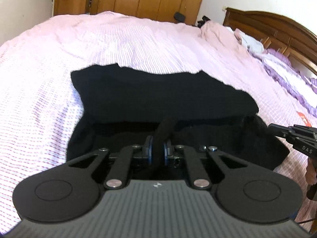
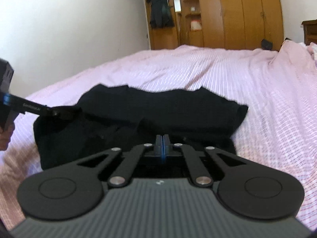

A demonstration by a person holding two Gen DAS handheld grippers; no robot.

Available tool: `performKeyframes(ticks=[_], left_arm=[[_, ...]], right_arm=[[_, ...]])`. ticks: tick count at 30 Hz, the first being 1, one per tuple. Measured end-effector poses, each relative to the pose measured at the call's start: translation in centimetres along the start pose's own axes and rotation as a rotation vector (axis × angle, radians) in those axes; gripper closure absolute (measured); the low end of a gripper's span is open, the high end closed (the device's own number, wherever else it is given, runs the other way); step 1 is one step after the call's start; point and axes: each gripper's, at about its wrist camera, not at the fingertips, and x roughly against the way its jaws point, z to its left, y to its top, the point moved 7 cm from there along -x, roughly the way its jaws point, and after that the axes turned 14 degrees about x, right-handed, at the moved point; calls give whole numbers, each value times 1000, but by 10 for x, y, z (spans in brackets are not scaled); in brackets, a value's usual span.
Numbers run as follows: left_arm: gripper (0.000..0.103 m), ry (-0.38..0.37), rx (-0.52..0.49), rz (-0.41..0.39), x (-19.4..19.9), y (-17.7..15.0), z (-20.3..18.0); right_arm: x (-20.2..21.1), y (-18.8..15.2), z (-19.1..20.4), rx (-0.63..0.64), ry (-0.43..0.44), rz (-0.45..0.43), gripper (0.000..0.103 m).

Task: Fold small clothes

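Left tool (image 1: 158, 145): blue-padded fingers drawn close on a rolled bunch of the black garment (image 1: 158, 99), gripped at its near edge. From the right wrist view the same tool (image 2: 65, 113) reaches in from the left and meets the cloth's left end.

Black garment (image 2: 158, 109): small, dark, matte; spread across the middle of the pink bedspread (image 1: 128, 39), far edge wavy, near portion doubled into a rumpled second layer. Seams, sleeves and any print are lost in the blackness and blur; what kind of garment it is cannot be told.

Right tool (image 2: 162, 141): pads pressed together to a thin blue line over the near edge of the cloth; whether fabric sits between them cannot be told. In the left wrist view this tool (image 1: 274, 127) enters from the right, cut off by the frame, tip at the garment's right end.

Wooden wardrobe (image 2: 237, 13) beyond; headboard (image 1: 277, 29) at right.
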Motion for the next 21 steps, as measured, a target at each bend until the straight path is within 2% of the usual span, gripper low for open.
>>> performKeyframes(ticks=[4, 5, 6, 8, 9, 10, 12, 18, 21], left_arm=[[90, 6, -6, 40, -2, 0, 2], [90, 13, -2, 55, -4, -1, 3], [90, 20, 6, 58, -5, -1, 4], [83, 13, 23, 81, -8, -2, 6], [73, 6, 31, 89, -10, -3, 7], [57, 3, 36, 93, -11, -2, 8], [43, 4, 30, 90, -14, -1, 7], [42, -17, 9, 141, -34, -6, 2], [42, -3, 1, 170, -44, -14, 2]], right_arm=[[-7, 0, -13, -22, -22, 60, 93], [-11, -1, -17, -32, -31, 89, 74], [-14, -3, -19, -37, -35, 111, 50], [-17, -2, -22, -20, -29, 118, 34], [-18, -1, -21, -5, -19, 119, 36], [-22, 0, -20, 12, -4, 130, 36], [-28, 1, -17, 30, 36, 152, 36], [-57, 4, -3, 116, 136, 226, 36], [-69, 3, -1, 148, 165, 260, 36]])
